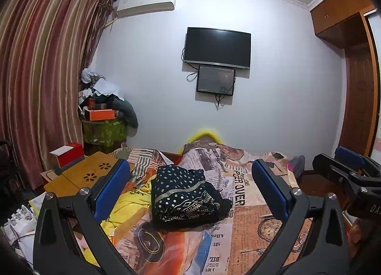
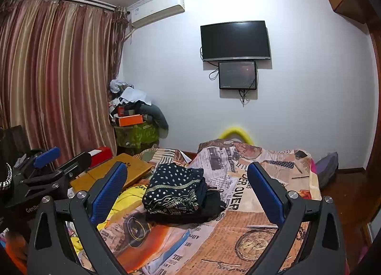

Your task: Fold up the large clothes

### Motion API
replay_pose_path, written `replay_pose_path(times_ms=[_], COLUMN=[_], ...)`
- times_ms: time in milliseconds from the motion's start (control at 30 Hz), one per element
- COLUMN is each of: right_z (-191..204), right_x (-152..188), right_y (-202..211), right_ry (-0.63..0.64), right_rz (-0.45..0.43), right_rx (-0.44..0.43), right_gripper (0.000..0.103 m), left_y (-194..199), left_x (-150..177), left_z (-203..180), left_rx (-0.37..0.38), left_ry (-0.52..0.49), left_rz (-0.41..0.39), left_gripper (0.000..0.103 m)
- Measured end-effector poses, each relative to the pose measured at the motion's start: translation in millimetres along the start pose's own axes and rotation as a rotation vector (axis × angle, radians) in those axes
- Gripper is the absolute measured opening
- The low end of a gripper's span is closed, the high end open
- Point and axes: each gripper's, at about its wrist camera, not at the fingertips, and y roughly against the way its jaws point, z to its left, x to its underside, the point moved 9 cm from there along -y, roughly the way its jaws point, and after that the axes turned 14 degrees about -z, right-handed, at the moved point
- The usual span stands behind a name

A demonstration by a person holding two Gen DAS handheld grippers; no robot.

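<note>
A dark navy garment (image 1: 183, 194) with white dots and a patterned band lies folded in a compact bundle on the bed (image 1: 257, 227). The same garment (image 2: 176, 189) shows in the right wrist view, with a black piece tucked under its right side. My left gripper (image 1: 190, 186) is open above the bed, its blue pads wide apart on either side of the bundle and clear of it. My right gripper (image 2: 188, 184) is open too, holding nothing. In the left wrist view the right gripper (image 1: 343, 163) appears at the far right edge.
A yellow cloth (image 1: 128, 208) lies crumpled left of the bundle. A wooden lap desk (image 1: 88, 175) and a red box (image 1: 69, 155) sit at the bed's left. Striped curtains (image 1: 42, 72), a cluttered corner pile (image 1: 104, 108), a wall television (image 1: 218, 47) and a wooden wardrobe (image 1: 352, 60) surround the bed.
</note>
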Motion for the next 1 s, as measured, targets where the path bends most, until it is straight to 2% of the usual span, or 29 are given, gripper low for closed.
replay_pose_path(times_ms=[1000], right_z=[-9.7], right_x=[0.8], right_y=[0.8], right_ry=[-0.025], right_rz=[0.005], right_rx=[0.026], right_gripper=[0.101], left_y=[-5.8], left_x=[4.1], left_z=[-5.4], left_rx=[0.049], left_ry=[0.002], left_rz=[0.032], left_gripper=[0.103])
